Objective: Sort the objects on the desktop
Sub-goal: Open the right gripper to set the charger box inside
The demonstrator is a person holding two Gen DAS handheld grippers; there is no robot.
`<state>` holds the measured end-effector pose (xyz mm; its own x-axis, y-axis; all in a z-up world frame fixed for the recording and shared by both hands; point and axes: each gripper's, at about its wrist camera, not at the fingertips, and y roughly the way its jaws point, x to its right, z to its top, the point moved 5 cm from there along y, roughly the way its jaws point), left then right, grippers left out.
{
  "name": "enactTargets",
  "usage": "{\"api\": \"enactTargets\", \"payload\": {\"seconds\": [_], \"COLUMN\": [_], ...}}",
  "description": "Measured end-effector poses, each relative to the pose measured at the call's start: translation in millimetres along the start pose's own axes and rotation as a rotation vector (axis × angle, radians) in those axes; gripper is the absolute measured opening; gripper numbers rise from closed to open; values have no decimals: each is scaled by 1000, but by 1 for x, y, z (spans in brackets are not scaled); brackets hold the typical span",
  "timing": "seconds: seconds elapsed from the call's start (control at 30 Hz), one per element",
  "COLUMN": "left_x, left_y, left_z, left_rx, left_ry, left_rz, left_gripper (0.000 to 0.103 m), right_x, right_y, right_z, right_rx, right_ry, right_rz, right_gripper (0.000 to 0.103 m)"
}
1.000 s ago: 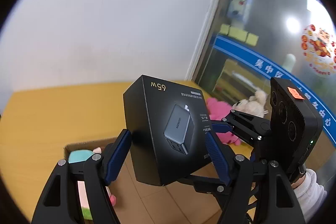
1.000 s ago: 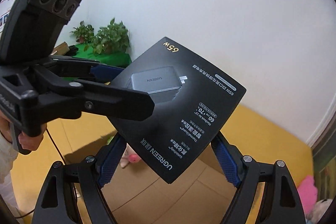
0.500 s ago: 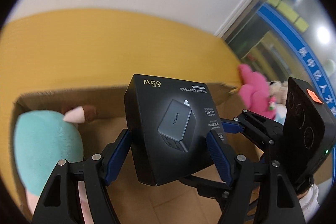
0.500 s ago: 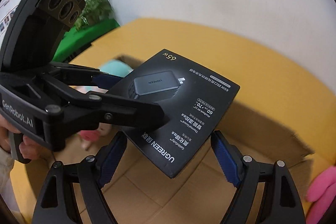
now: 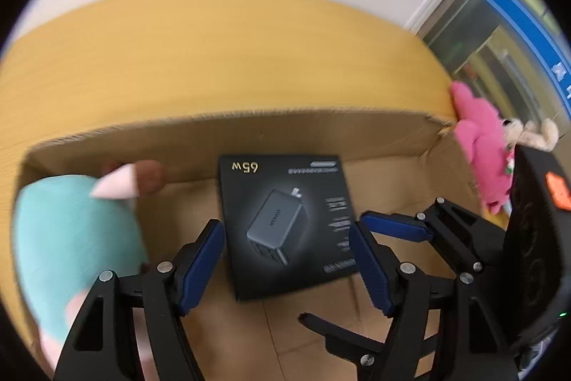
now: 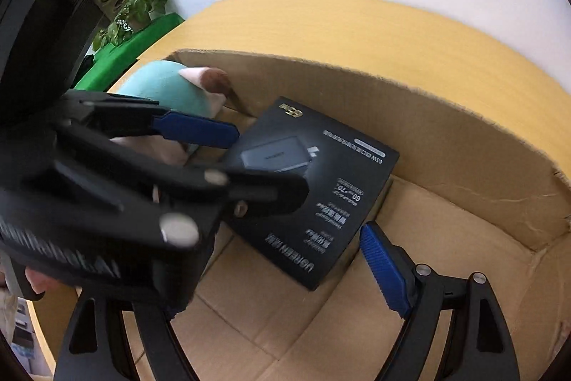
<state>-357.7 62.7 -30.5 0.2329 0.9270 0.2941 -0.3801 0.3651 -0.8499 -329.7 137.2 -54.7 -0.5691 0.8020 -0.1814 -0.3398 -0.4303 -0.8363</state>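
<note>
Plush toy (image 5: 67, 231): teal, at 9 o'clock inside the cardboard box (image 5: 321, 131).
Left gripper (image 5: 285, 259): jaws flank the charger box (image 5: 285, 224); contact unclear.
Charger box: black, central on the cardboard floor.
Right gripper (image 6: 282, 277): jaws opening, pad clear of it.
Desk (image 5: 214, 52): yellow.

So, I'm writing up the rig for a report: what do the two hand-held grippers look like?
Both match. The left hand-held gripper has black angular plastic fingers with silver screw heads and ribbed blue pads. The right hand-held gripper adds a black camera housing with round lenses and an orange sticker.
</note>
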Motion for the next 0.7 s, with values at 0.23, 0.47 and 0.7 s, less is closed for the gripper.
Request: {"api": "enactTargets", "payload": {"seconds": [0.23, 0.47, 0.7], "left_x": [23, 70, 90], "left_y": [-138, -258, -284], "left_z": [-47, -135, -193], "left_rx": [274, 546, 615], "left_ry": [134, 184, 162], "left_rz": [50, 67, 121], "left_gripper": [73, 81, 81], "right_x": [-32, -103, -157], "right_y": [-81, -189, -238], "right_z": [-25, -76, -119], "right_rx": [124, 350, 448], "right_ry": [2, 58, 73], "right_rz": [-129, -214, -264], "right_gripper": [98, 103, 103]}}
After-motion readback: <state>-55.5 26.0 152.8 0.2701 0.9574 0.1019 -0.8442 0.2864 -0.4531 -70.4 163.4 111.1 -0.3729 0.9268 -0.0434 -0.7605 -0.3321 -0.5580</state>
